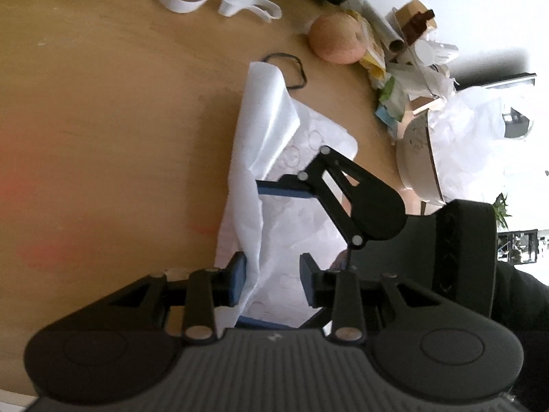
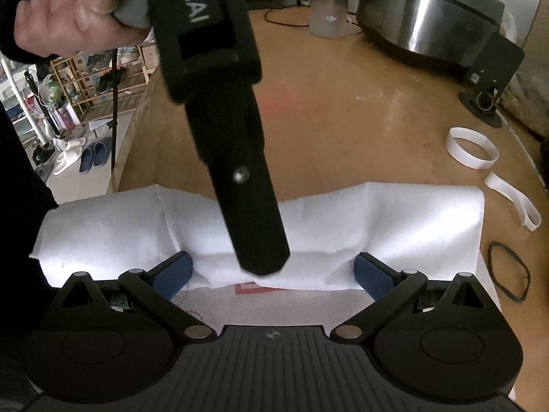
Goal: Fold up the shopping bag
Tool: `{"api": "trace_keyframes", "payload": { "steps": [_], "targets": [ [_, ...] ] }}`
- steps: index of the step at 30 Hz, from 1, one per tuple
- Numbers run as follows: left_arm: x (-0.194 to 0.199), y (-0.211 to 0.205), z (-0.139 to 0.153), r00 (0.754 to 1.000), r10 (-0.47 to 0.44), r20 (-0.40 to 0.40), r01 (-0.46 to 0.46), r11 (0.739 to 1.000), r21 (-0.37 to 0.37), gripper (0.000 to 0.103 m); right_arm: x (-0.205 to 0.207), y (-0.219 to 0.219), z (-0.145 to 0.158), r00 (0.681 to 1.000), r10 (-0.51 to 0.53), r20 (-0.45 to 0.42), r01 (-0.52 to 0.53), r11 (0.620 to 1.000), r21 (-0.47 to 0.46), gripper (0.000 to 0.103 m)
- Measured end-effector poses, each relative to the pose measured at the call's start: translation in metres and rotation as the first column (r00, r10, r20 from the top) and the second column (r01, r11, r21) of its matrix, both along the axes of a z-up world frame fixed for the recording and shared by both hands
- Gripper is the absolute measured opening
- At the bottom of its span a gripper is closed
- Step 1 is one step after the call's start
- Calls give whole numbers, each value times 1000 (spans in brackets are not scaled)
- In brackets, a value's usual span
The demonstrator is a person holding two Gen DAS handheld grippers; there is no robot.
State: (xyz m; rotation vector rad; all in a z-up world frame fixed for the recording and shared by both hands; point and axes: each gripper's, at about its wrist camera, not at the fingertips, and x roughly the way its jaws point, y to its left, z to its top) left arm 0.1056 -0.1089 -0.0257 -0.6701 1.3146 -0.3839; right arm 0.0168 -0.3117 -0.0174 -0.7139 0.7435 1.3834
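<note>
A white non-woven shopping bag [image 1: 260,144] with faint red print lies on the wooden table [image 1: 103,120], one long side folded over into a raised ridge. In the right wrist view the bag [image 2: 394,226] spans the frame as a folded band. My left gripper [image 1: 272,279] is open, its blue pads on either side of the fold ridge. In the right wrist view it comes down from above, its tip [image 2: 264,261] on the bag. My right gripper [image 2: 272,276] is open wide at the bag's near edge, and its fingers [image 1: 291,189] show in the left wrist view.
A black rubber band [image 2: 507,271] lies beside the bag. Two white strap loops [image 2: 471,147] lie further off. A peach-coloured fruit [image 1: 336,39] and clutter of wrappers sit at the table edge. A steel cooker [image 2: 429,10] and a frosted bottle [image 2: 329,3] stand at the back.
</note>
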Motion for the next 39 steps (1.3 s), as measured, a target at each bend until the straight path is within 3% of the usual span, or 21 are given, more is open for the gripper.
{"api": "trace_keyframes", "payload": {
  "steps": [2, 6, 7, 8, 16, 22, 39],
  "targets": [
    [0, 1, 0, 1000, 8, -2, -8, 1000, 10, 35, 1, -1, 0, 1000, 4, -1, -4, 1000, 4, 103],
    [-1, 7, -1, 999, 41, -29, -37, 992, 119, 35, 0, 0, -1, 1000, 5, 1, -5, 1000, 8, 103],
    [-1, 9, -3, 999, 39, -37, -34, 990, 137, 29, 0, 0, -1, 1000, 5, 1, -5, 1000, 8, 103],
    [-1, 9, -5, 999, 35, -41, -29, 989, 148, 11, 0, 0, -1, 1000, 6, 2, -6, 1000, 8, 103],
    [-1, -3, -5, 1000, -20, -13, 23, 960, 278, 6, -2, 0, 0, 1000, 6, 10, -6, 1000, 2, 103],
    [3, -2, -9, 1000, -22, -21, 27, 958, 285, 5, -1, -3, 4, 1000, 17, 5, -17, 999, -33, 103],
    [1, 7, -13, 1000, -9, -23, 14, 971, 241, 5, 2, -1, 5, 1000, 12, -29, -13, 1000, -13, 103]
  ]
}}
